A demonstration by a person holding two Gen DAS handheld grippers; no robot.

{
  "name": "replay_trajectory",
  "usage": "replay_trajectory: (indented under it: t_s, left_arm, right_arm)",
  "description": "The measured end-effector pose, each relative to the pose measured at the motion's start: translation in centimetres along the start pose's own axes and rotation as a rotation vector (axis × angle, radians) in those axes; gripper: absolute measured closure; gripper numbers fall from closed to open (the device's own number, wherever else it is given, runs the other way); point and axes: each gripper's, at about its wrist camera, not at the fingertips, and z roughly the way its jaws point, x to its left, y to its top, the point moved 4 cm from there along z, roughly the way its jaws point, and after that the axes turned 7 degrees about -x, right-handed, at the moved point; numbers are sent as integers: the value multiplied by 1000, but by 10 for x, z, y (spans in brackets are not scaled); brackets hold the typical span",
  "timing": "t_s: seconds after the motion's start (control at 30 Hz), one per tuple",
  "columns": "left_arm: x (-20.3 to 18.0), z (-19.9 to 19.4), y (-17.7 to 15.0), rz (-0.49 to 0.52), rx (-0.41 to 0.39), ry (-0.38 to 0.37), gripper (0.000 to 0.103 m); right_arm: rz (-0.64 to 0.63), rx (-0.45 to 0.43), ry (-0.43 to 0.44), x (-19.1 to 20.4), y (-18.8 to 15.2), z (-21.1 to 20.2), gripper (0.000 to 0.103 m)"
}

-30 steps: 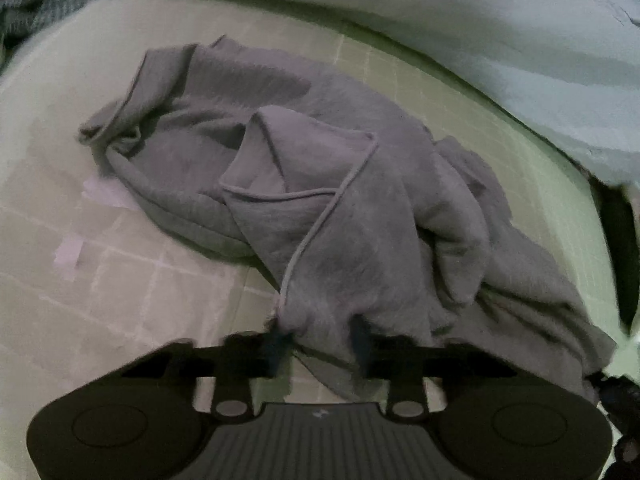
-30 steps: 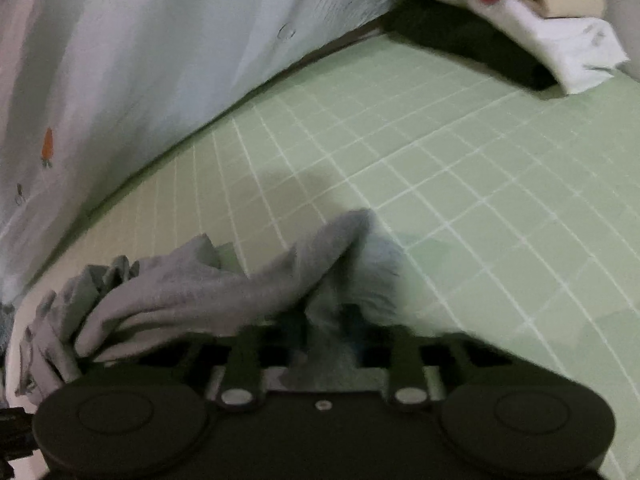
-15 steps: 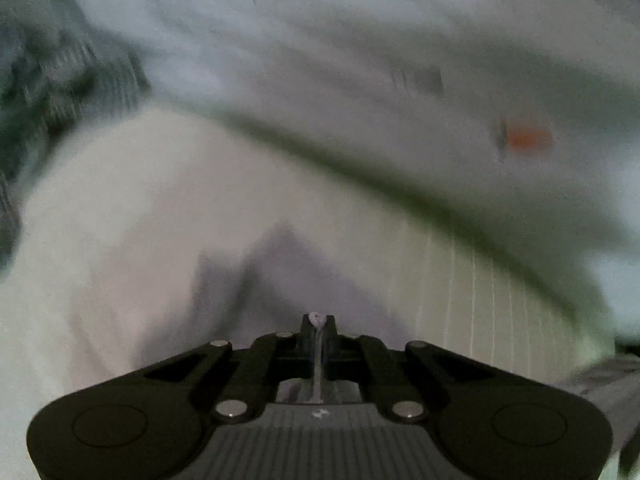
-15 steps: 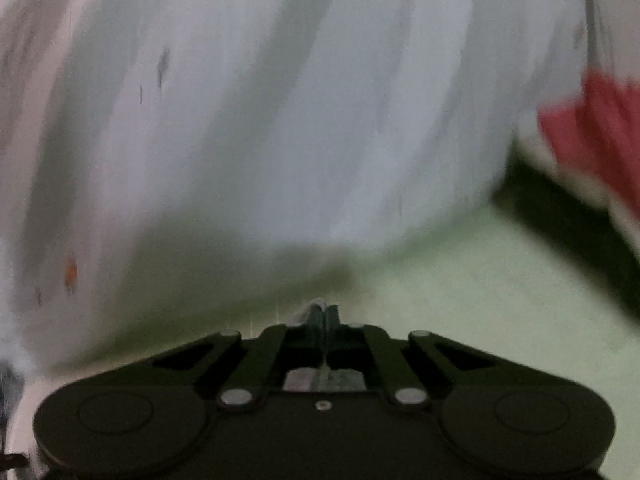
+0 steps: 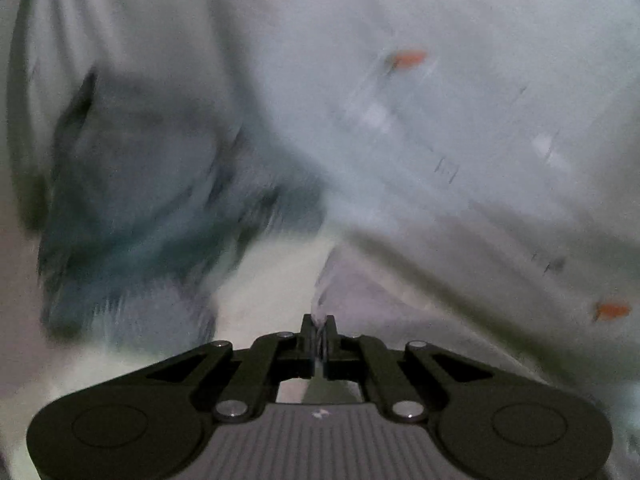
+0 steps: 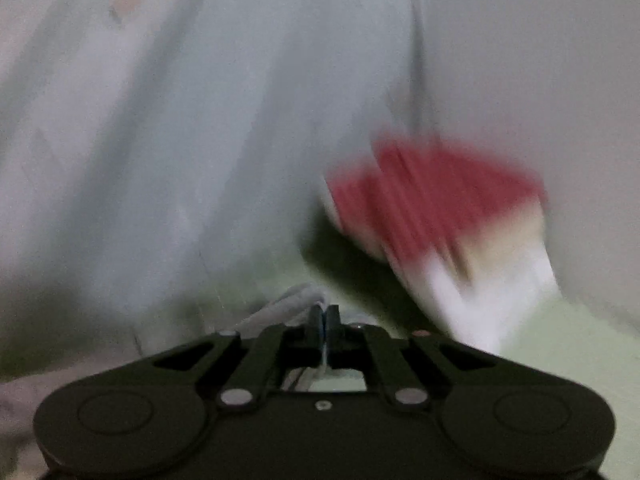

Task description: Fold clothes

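Now both tools are pinched shut on cloth. The left tool (image 5: 319, 326) holds a thin bit of the gray garment (image 5: 352, 292) between its tips, and the cloth runs away from the tips toward the far side of the green mat (image 5: 272, 280). The right tool (image 6: 325, 318) nips another pale bunch of the same garment (image 6: 288, 300), which trails off to its left. So the garment hangs between the two tools, and its long way likely runs from one to the other. Both hands seem equally near, since each already has a piece. I count two tools, one gray garment, and one pile of folded clothes (image 6: 436, 208) by the far right of the mat. Everything is blurry, so the garment's shape is hard to tell.
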Motion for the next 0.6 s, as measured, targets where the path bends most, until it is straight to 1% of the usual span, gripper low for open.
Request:
replay_trajectory:
  t_s: [0.03, 0.07, 0.1, 0.17, 0.2, 0.23, 0.27, 0.3, 0.33, 0.4, 0.47, 0.5, 0.6]
  left_arm:
    - [4, 2, -12, -2, 32, 8, 100]
    - [7, 2, -24, -2, 60, 15, 99]
    - [9, 4, -34, -6, 87, 19, 98]
    - [8, 4, -51, -14, 127, 13, 98]
    - [8, 3, -58, -12, 141, 7, 98]
    - [4, 3, -64, -1, 148, 0, 95]
    - [-2, 3, -65, 16, 148, -13, 94]
    - [-8, 4, -65, 32, 146, -26, 89]
    - [-14, 4, -64, 49, 139, -40, 83]
    - [-23, 1, -63, 78, 126, -63, 77]
    - [-29, 3, -62, 91, 122, -72, 74]
    - [-30, 3, -62, 94, 123, -75, 71]
    - [-34, 6, -64, 118, 129, -85, 62]
  right_arm:
    - [4, 37, -14, -5, -15, -3, 96]
    - [8, 68, -27, -10, -29, -7, 90]
    - [17, 95, -34, -15, -41, -13, 78]
    - [48, 117, -39, -22, -56, -22, 64]
    - [66, 128, -38, -22, -61, -25, 62]
    - [69, 136, -33, -19, -63, -26, 61]
    - [66, 144, -28, -15, -64, -26, 55]
    - [64, 152, -22, -11, -65, -26, 47]
    - [49, 152, -19, -4, -64, -23, 42]
    - [17, 146, -6, 12, -60, -16, 24]
    - [6, 146, 11, 22, -59, -15, 19]
    - [3, 148, 21, 27, -59, -14, 19]
    - [-19, 159, 45, 40, -61, -11, 15]
